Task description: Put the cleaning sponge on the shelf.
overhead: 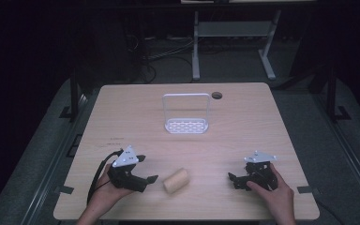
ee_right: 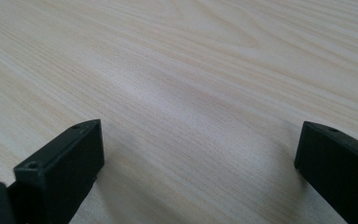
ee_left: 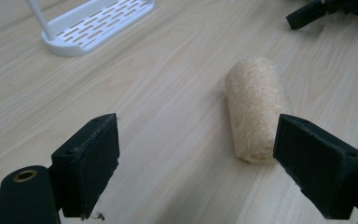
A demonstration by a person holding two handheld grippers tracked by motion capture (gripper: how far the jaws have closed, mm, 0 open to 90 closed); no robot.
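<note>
Loofah roll lies between both claws, rack beyond.

loofah roll: 1 | white slotted rack: 1 | hand-held gripper: 2, left and right | desk: 1 | round hole in the desk: 1

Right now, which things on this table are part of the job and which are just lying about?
In the job:
loofah roll
left tool, open, closest to the roll
right tool, open

Possibly just lying about:
white rack, farther back
table, its support
</note>
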